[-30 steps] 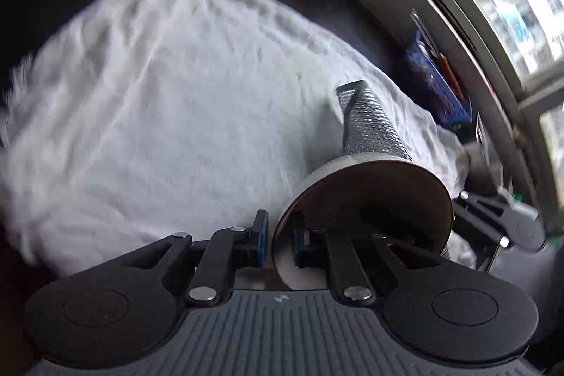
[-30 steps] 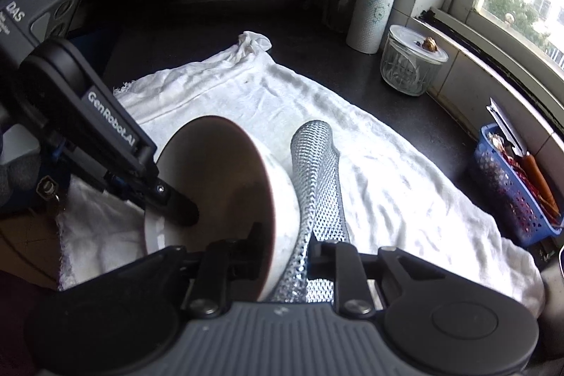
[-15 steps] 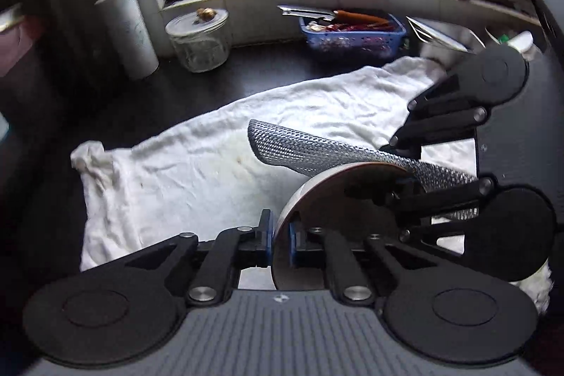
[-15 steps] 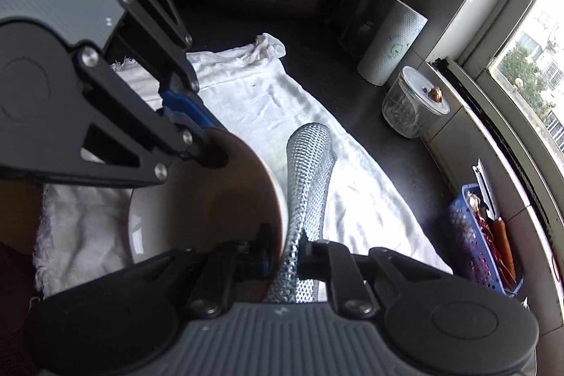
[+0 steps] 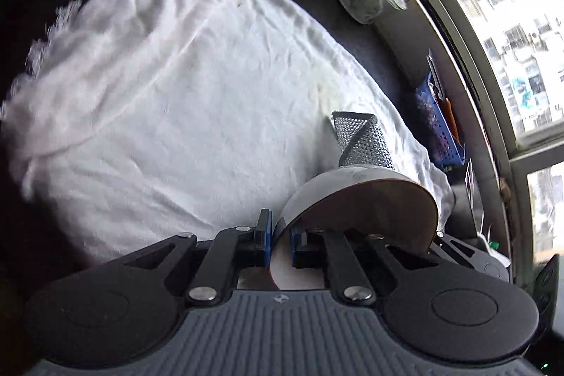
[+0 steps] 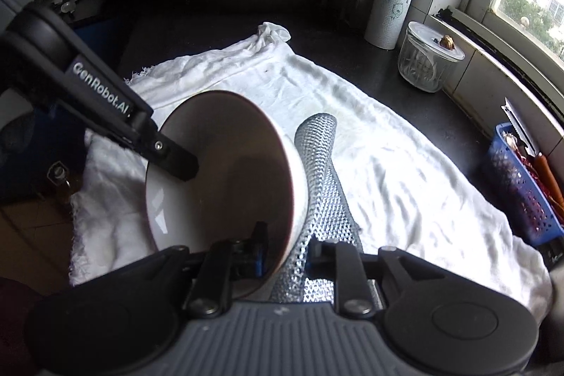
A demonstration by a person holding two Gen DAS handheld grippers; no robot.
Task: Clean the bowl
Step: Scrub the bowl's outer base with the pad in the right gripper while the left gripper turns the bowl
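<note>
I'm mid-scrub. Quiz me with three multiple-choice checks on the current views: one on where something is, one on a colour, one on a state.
1. Where is the mesh scrubber relative to the bowl?
A. Inside it
B. Against its outer wall
C. Lying far from it

2. What colour is the towel beneath them?
A. White
B. Blue
C. Red

3. How is the bowl held?
A. Standing upright, untouched
B. Upside down, untouched
C. Tipped on its side, rim clamped in the left gripper

Answers:
1 B: in the right wrist view the mesh runs along the outside of the bowl.
2 A: the towel is plainly white in both views.
3 C: the left gripper's pads pinch the rim, and the bowl's opening faces sideways.
</note>
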